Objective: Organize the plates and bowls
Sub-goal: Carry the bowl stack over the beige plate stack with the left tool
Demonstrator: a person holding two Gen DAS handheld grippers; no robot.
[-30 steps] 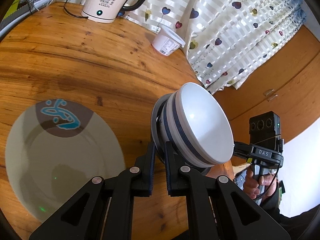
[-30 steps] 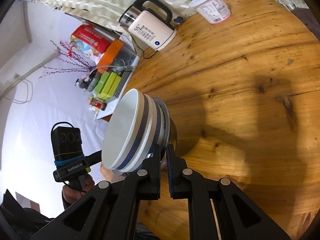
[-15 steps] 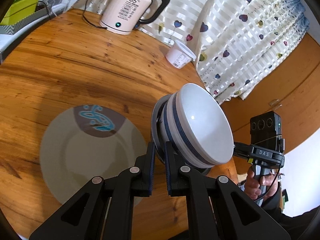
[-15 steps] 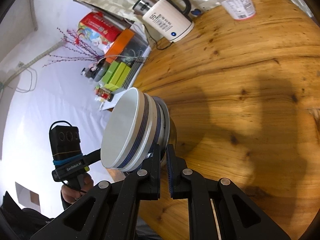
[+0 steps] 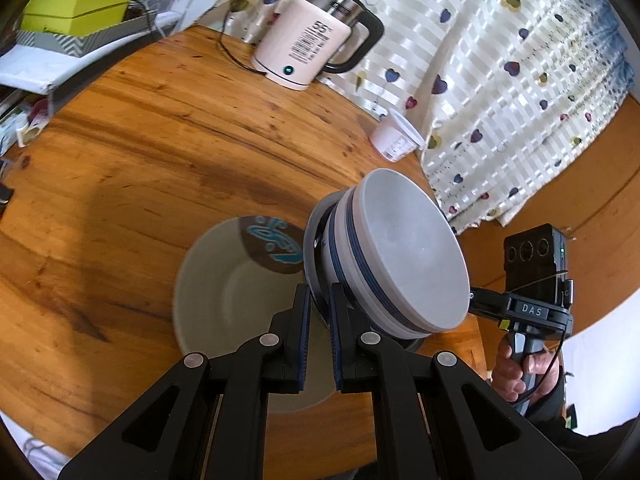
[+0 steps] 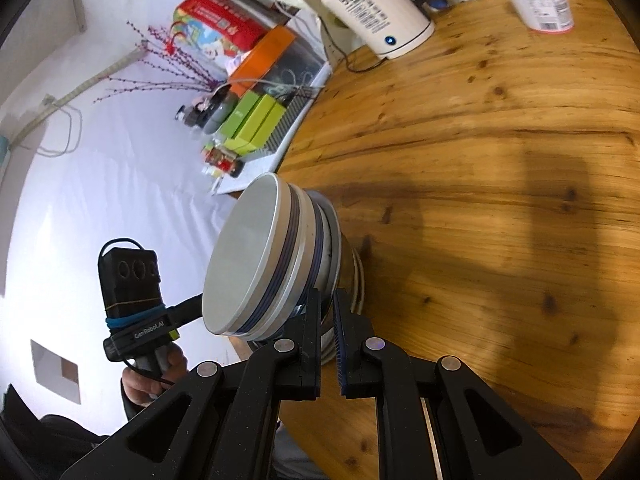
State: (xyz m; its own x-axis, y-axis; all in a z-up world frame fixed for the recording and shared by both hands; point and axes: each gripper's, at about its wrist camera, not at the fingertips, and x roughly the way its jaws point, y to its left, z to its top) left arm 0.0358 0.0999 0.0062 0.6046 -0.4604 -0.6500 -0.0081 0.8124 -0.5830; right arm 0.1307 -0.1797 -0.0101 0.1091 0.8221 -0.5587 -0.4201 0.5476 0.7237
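Note:
A nested stack of white bowls with blue bands (image 5: 400,256) sits inside a metal bowl, and I hold it between both grippers above the table. My left gripper (image 5: 318,304) is shut on the metal rim at one side. My right gripper (image 6: 328,312) is shut on the rim at the other side, where the stack (image 6: 264,264) shows tilted. A grey plate with a brown patch and blue drawing (image 5: 228,292) lies on the wooden table (image 5: 140,160), just beneath and left of the stack.
A white electric kettle (image 5: 312,48) with its cord stands at the table's far edge, and a white lidded cup (image 5: 394,140) sits near the heart-patterned curtain. Green boxes (image 5: 76,4) and clutter lie beyond the left edge.
Both grippers carried the bowl stack toward the plate. In the left wrist view the plate shifted from far left to directly under the stack, and the kettle moved toward centre.

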